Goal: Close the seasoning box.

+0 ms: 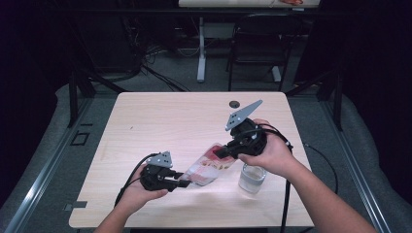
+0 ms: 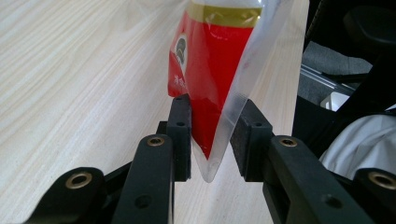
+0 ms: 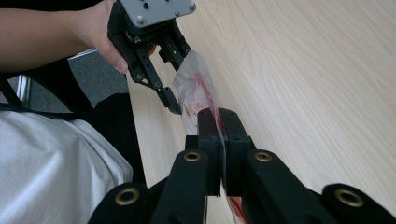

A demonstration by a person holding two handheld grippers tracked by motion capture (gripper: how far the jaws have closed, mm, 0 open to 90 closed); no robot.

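One camera hangs above the person's side, looking forward and down over the whole worktop [image 1: 145, 121]. Two more ride the tongs, close along their jaws, facing each other; all three catch the same clear pouch [image 1: 209, 167] [image 2: 219, 60] [image 3: 196, 93].

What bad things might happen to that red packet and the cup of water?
1. The right tongs pinch only one end of the red packet, and the left tongs straddle its corner without clamping it, so it might slip or swing.
2. The water cup stands close beside the packet, right under the right hand; a small bump might tip it over.
3. If both tongs pull apart hard, the packet may tear and spill.
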